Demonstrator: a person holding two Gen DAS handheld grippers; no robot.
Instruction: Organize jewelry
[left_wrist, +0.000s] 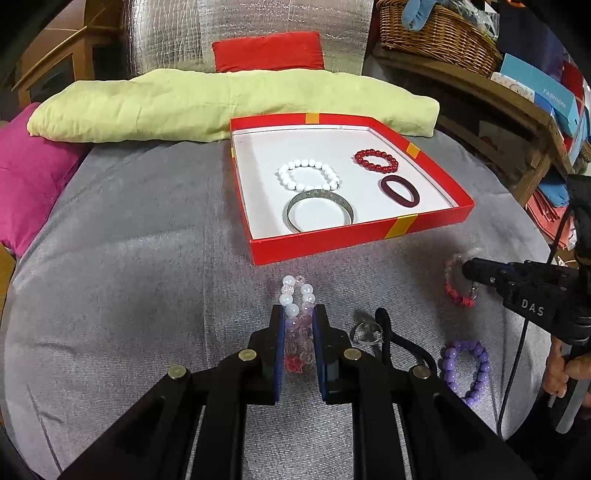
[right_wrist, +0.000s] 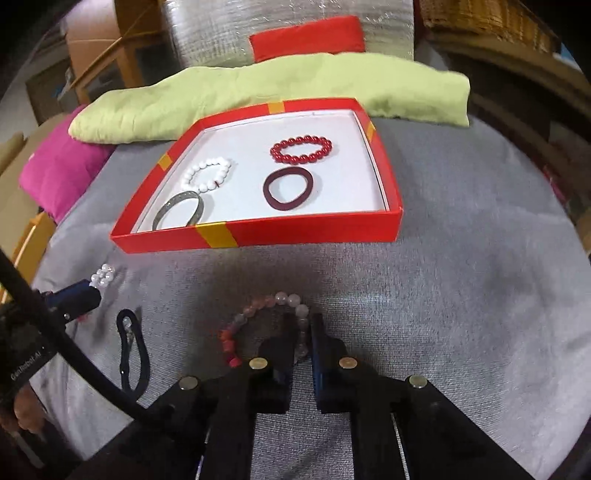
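Grey cloth surface: items resting on it

The grey cloth (left_wrist: 129, 280) bore a red tray (left_wrist: 354, 236), a green cushion (left_wrist: 221, 103) behind it, a magenta cushion (left_wrist: 33, 173) at left, and nearer, a purple bracelet (left_wrist: 466, 371), a black hair tie (right_wrist: 131, 350) and a clear ring (left_wrist: 364, 330).

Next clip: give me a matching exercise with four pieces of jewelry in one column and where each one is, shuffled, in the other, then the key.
Things:
1. white bead bracelet
2. pale pink and white bead bracelet
3. purple bead bracelet
4. pink and coral bead bracelet

Places:
A. lying loose on the grey cloth, held by nothing
B. between the jaws of the right gripper
C. inside the red box
D. between the jaws of the left gripper

Pairs: 1-C, 2-D, 3-A, 4-B
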